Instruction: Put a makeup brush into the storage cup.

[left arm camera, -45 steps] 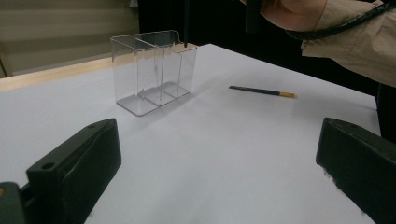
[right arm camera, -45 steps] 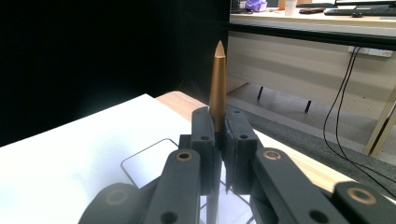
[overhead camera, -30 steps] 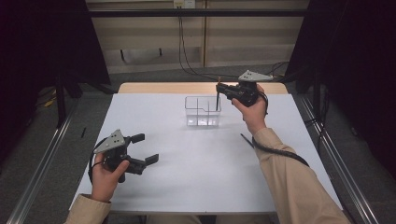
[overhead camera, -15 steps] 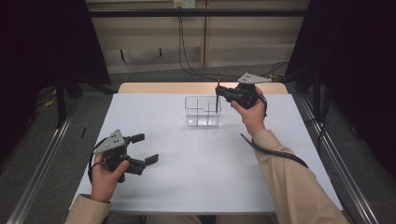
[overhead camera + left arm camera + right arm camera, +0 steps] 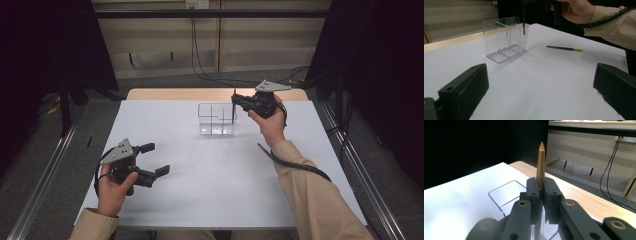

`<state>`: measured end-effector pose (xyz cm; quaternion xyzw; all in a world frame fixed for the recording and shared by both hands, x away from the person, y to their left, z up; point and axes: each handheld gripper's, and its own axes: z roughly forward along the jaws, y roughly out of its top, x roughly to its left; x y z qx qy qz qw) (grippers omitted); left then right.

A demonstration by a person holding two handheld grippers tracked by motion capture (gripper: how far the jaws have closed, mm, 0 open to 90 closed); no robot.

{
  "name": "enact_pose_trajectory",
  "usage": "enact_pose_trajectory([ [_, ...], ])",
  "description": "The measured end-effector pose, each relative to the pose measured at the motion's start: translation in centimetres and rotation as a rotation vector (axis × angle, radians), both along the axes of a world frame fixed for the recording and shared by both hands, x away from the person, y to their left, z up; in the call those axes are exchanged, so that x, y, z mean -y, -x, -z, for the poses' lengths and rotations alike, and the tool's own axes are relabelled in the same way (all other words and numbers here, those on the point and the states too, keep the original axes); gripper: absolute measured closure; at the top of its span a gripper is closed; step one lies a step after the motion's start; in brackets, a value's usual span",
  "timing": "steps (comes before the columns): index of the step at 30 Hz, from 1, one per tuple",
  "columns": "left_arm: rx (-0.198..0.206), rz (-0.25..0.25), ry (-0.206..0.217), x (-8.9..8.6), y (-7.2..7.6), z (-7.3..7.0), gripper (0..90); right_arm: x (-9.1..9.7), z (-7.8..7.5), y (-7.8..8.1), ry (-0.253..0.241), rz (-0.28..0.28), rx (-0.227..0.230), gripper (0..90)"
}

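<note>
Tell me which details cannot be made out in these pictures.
- Pencil: the right hand-held gripper hides its lower part in the right gripper view.
- Holder: high view too small to tell which compartment the pencil enters.
- Second pencil: left gripper view, markings too small.

The left claw is held low at the near left in the left hand, its jaws spread wide and pointed to the right. The right claw is raised at the far right in the right hand, jaws clamped together, forearm extended.
</note>
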<state>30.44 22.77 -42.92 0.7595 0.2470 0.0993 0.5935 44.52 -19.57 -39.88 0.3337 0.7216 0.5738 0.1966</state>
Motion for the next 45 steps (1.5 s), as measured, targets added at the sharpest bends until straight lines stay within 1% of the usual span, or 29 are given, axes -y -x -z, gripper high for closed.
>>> enact_pose_trajectory([
  [4,0.001,0.001,0.001,0.0,0.0,0.0,0.1,-0.1,0.0,0.1,0.003,-0.002,0.001,83.5],
  [6,0.0,0.001,0.0,0.0,0.0,0.0,0.1,-0.1,0.0,0.1,-0.001,-0.005,-0.002,81.9],
  [7,0.001,0.0,0.0,0.0,0.0,0.0,0.1,0.0,0.0,0.1,-0.002,-0.006,0.001,77.4],
  [9,0.0,0.001,0.002,0.0,0.0,0.0,0.1,-0.1,-0.2,0.1,-0.018,-0.012,-0.011,64.3],
  [12,0.001,-0.003,0.004,0.0,0.0,0.1,0.1,-0.1,-0.3,0.3,-0.016,-0.007,-0.012,50.3],
  [15,0.001,-0.001,-0.002,0.0,0.0,0.0,0.1,-0.1,-0.5,0.5,-0.03,-0.008,-0.009,41.4],
  [18,0.002,0.001,-0.002,0.0,0.0,0.0,0.1,-0.1,-0.6,0.7,-0.034,-0.007,-0.007,31.1],
  [22,0.004,0.0,-0.002,0.0,0.0,0.0,0.1,0.0,-0.7,1.2,-0.038,-0.015,0.001,24.2],
  [24,0.006,0.0,-0.003,0.0,0.0,-0.1,0.1,0.1,-0.7,1.4,-0.047,-0.024,0.004,21.9],
  [29,0.006,-0.002,0.0,0.1,0.1,-0.1,0.1,0.3,-0.8,2.0,-0.039,-0.034,0.01,16.6],
  [30,0.006,-0.003,0.001,0.1,0.1,-0.1,0.1,0.4,-0.8,2.2,-0.044,-0.04,0.014,16.3],
  [31,0.007,-0.003,-0.001,0.1,0.1,-0.1,0.1,0.4,-0.8,2.4,-0.037,-0.033,0.016,15.3],
  [32,0.008,-0.003,-0.002,0.1,0.1,-0.1,0.1,0.5,-0.8,2.6,-0.037,-0.033,0.022,14.7],
  [35,0.013,-0.004,-0.008,0.0,0.1,-0.2,0.1,0.8,-0.7,3.0,-0.049,-0.041,0.019,13.3],
  [39,0.013,-0.005,-0.007,0.0,0.1,-0.2,0.1,1.2,-0.5,3.6,-0.045,-0.047,0.015,12.0],
  [45,0.017,-0.004,-0.006,0.0,0.2,-0.3,0.1,1.8,-0.3,4.6,-0.037,-0.045,0.024,9.6],
])
